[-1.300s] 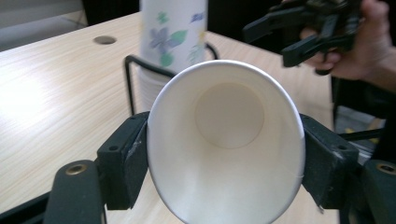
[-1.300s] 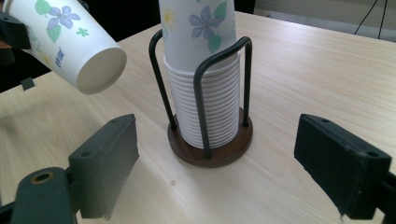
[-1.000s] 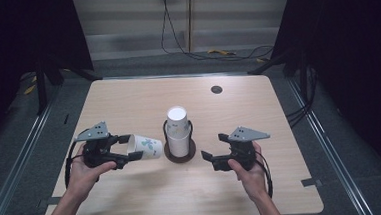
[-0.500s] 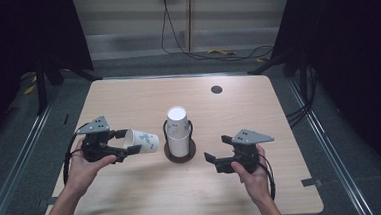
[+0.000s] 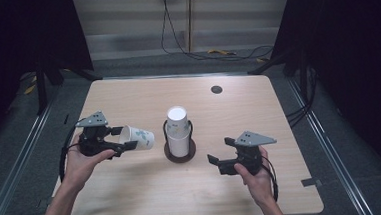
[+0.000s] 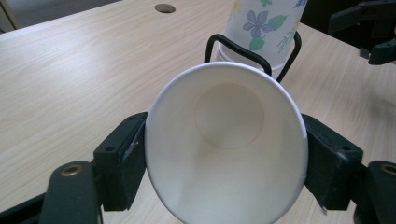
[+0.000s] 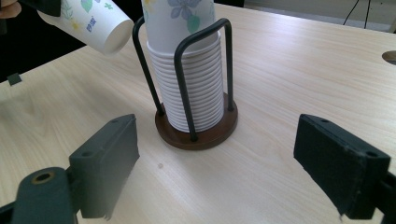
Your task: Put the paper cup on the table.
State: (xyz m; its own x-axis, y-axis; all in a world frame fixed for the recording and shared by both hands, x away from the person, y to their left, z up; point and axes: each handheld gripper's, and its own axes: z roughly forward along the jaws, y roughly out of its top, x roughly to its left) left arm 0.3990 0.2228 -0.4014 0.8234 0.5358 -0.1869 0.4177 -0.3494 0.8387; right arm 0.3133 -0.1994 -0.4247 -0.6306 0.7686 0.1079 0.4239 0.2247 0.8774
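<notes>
My left gripper [image 5: 111,142] clamped a floral paper cup [image 5: 137,138] sideways, left of the cup holder [image 5: 180,147]; its jaws had just eased wider. My right gripper [image 5: 223,160] stood open beside the holder. Its own view revealed stacked rims [image 7: 192,84]. Pale wooden table [image 5: 258,108], dark room.

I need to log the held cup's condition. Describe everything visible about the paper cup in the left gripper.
The paper cup is white inside, with a printed floral pattern in blue and green outside. It lies on its side above the table, mouth toward the left gripper, base toward the cup stack in the wire holder. The black pads press its rim from both sides, squeezing the mouth slightly oval. It looks empty and touches neither stack nor table.
</notes>
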